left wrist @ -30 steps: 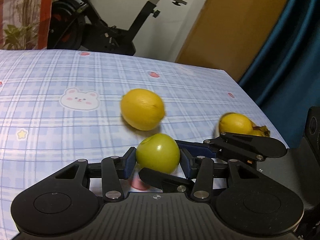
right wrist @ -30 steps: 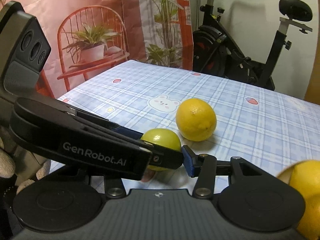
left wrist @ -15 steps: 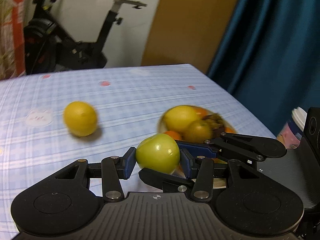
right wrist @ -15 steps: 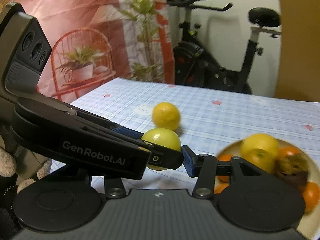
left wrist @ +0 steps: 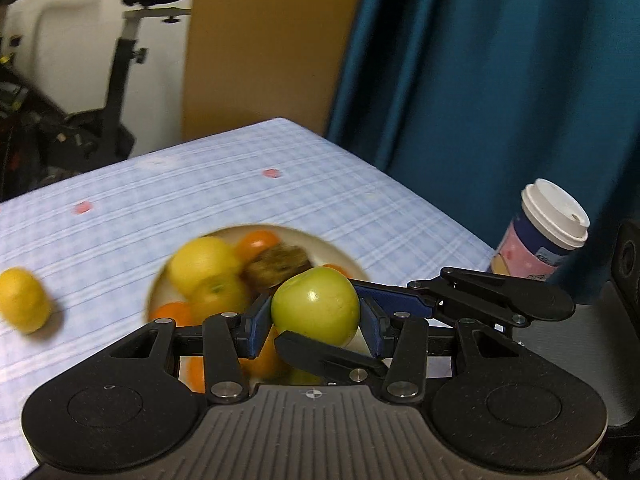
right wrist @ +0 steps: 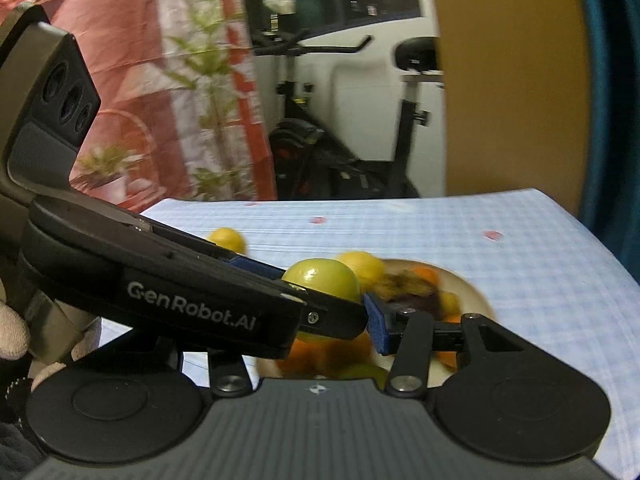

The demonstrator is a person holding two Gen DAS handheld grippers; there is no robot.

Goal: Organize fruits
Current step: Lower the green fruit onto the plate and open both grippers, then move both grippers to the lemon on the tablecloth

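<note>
A green apple [left wrist: 316,304] is held above the near side of a white plate [left wrist: 320,240] piled with lemons, oranges and a brown fruit. My left gripper [left wrist: 314,320] is shut on it, blue pads pressing both sides. In the left wrist view the right gripper's fingers [left wrist: 500,296] cross from the right, one under the apple and one behind it. In the right wrist view my right gripper [right wrist: 332,304] is shut on the same apple [right wrist: 324,280]; the left gripper's body [right wrist: 192,304] hides its left finger. A loose lemon [left wrist: 24,300] lies on the cloth left of the plate.
A lidded paper cup [left wrist: 548,232] stands at the table's right edge by a blue curtain. The checked tablecloth [right wrist: 520,260] ends just beyond the plate [right wrist: 476,292]. An exercise bike [left wrist: 120,80] stands behind. A gloved hand [right wrist: 12,332] holds the left gripper.
Both grippers have carried the green apple to the right together. The plate of fruit has come into view beneath it, and the loose lemon has slid off to the left.
</note>
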